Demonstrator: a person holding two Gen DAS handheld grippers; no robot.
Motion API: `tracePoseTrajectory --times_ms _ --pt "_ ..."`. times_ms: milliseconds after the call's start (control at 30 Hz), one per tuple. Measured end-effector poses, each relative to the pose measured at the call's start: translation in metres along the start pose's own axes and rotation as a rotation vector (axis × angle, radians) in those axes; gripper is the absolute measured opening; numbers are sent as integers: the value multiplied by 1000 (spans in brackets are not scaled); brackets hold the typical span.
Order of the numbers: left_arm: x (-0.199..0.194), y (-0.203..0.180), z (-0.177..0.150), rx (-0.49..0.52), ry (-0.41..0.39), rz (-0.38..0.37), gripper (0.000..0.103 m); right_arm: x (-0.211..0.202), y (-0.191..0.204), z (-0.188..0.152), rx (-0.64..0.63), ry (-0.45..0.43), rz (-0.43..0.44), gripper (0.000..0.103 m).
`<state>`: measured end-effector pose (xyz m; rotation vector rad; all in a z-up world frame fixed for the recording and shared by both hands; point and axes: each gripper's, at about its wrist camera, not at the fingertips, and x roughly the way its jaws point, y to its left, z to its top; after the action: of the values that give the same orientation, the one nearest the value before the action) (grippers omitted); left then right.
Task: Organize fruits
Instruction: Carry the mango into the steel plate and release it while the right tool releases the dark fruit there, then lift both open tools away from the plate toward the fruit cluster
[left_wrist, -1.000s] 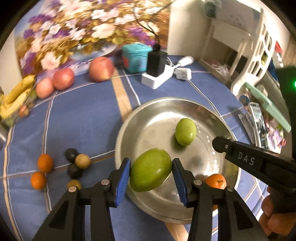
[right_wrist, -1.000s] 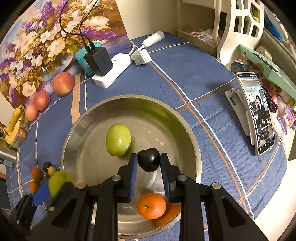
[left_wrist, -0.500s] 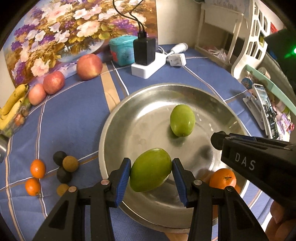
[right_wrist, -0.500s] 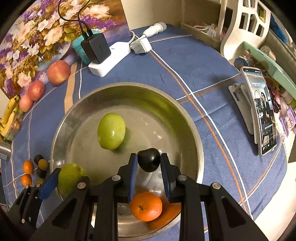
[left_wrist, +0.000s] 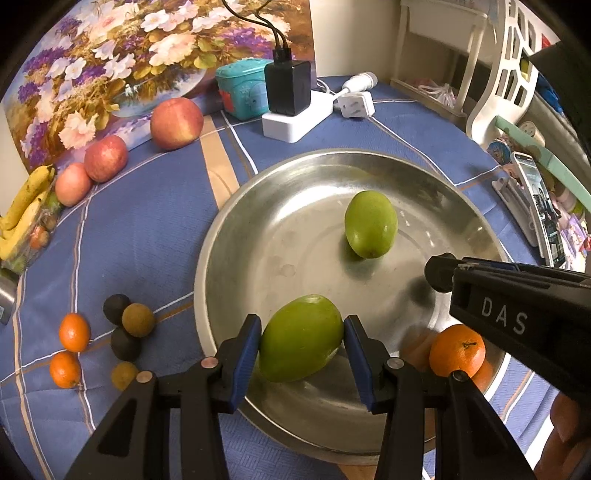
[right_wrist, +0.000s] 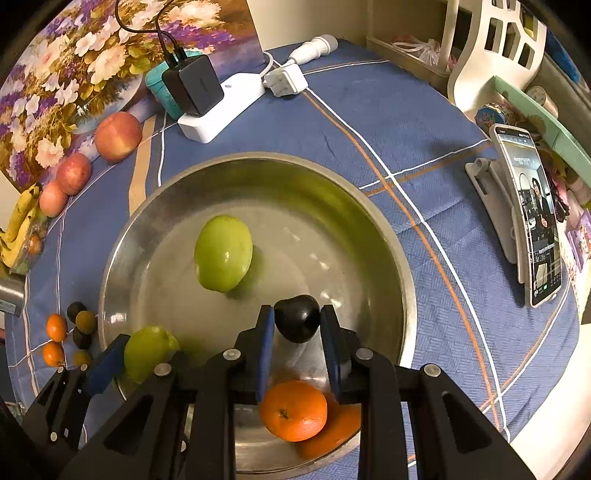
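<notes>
A round steel bowl (left_wrist: 236, 236) (right_wrist: 369, 206) sits on the blue cloth. In it lie a green mango (left_wrist: 370, 223) (right_wrist: 223, 253) and an orange (left_wrist: 457, 349) (right_wrist: 293, 410). My left gripper (left_wrist: 301, 338) is shut on a second green mango (left_wrist: 301, 338) (right_wrist: 146, 352) and holds it over the bowl's near-left rim. My right gripper (right_wrist: 297, 323) is shut on a small dark fruit (right_wrist: 297, 323), held above the bowl's near side; in the left wrist view its body (left_wrist: 517, 314) enters from the right.
Left of the bowl lie small oranges (left_wrist: 74, 332) and dark and brown fruits (left_wrist: 127, 325). Apples (left_wrist: 176, 118), bananas (left_wrist: 22, 206), a power strip with charger (left_wrist: 291, 110) and a teal tin (left_wrist: 240, 86) stand at the back. A phone on a stand (right_wrist: 532, 221) is right.
Both grippers have moved farther in over the bowl, the left one carrying its mango from the near-left rim inward. Each keeps its fruit.
</notes>
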<state>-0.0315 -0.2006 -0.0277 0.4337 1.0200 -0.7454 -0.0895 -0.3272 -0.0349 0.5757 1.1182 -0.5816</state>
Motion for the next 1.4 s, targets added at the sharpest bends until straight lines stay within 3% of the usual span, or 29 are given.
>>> tracePoseTrajectory --times_ms 133,267,400,467,700,967,1133,1400 --pt "1 -1 0 6 5 1 50 0 3 -1 -18 0 3 28" --pt "0 -2 0 15 -2 3 53 -3 1 -2 -19 -14 -4 45" --pt "-7 -1 2 8 -26 -4 58 -7 0 0 -21 -28 -2 49" --pt "-9 1 3 2 -31 -5 59 -9 1 0 -24 -38 -3 59" --pt "-14 15 6 -54 -26 11 65 -13 1 0 -28 -54 -6 62" --pt "-16 62 1 -282 4 13 65 -15 0 0 -26 -57 -8 62" --pt "-22 97 -8 -440 11 53 65 -17 3 0 -34 -56 -7 62" --pt "-28 133 -23 -587 36 61 65 -20 9 0 -57 -60 4 62"
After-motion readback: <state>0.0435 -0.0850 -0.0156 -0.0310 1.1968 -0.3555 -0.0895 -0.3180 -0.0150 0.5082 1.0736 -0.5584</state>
